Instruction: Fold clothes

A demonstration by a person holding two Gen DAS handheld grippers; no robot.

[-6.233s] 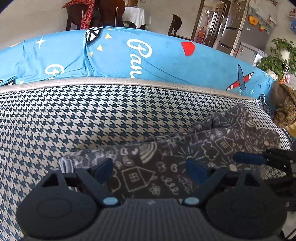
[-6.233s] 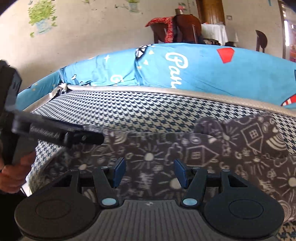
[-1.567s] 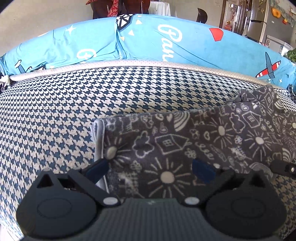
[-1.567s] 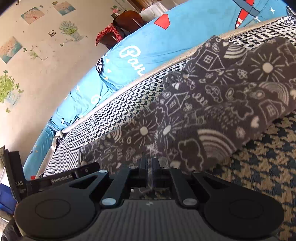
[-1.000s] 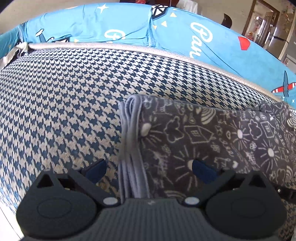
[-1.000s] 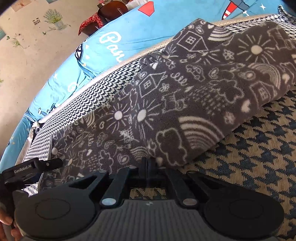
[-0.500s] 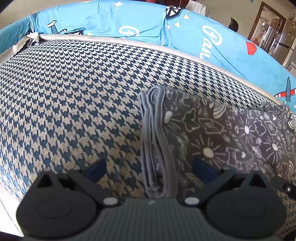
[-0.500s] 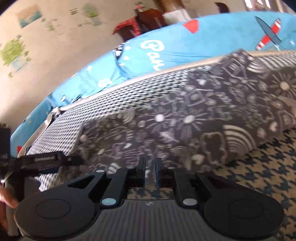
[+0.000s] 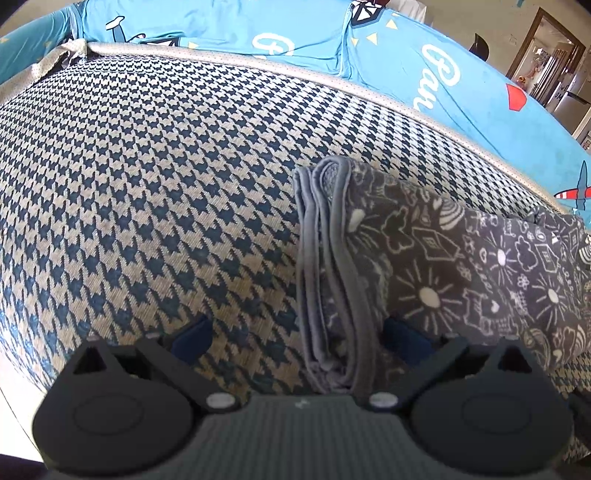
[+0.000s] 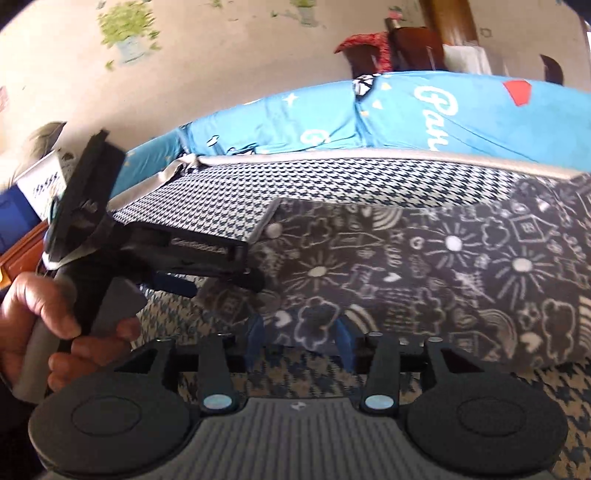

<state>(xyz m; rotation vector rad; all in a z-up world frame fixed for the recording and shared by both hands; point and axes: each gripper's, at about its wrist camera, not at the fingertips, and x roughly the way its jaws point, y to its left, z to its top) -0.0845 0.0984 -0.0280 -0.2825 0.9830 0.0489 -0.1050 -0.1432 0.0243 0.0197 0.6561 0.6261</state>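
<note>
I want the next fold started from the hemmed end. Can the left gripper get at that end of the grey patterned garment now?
Probably yes: the left gripper is open, and the garment's hemmed end lies between its fingers, nothing covering it.

1 folded grey doodle-print garment. 1 houndstooth sofa seat under it. 2 tongs: left tongs, right tongs. 1 hand on the left tool. 2 blue back cushions. 1 wall sticker of a potted plant.

Dark grey doodle-printed fleece garment looked soft, matt; navy-and-beige houndstooth woven cushion coarse; black plastic left gripper matt.
</note>
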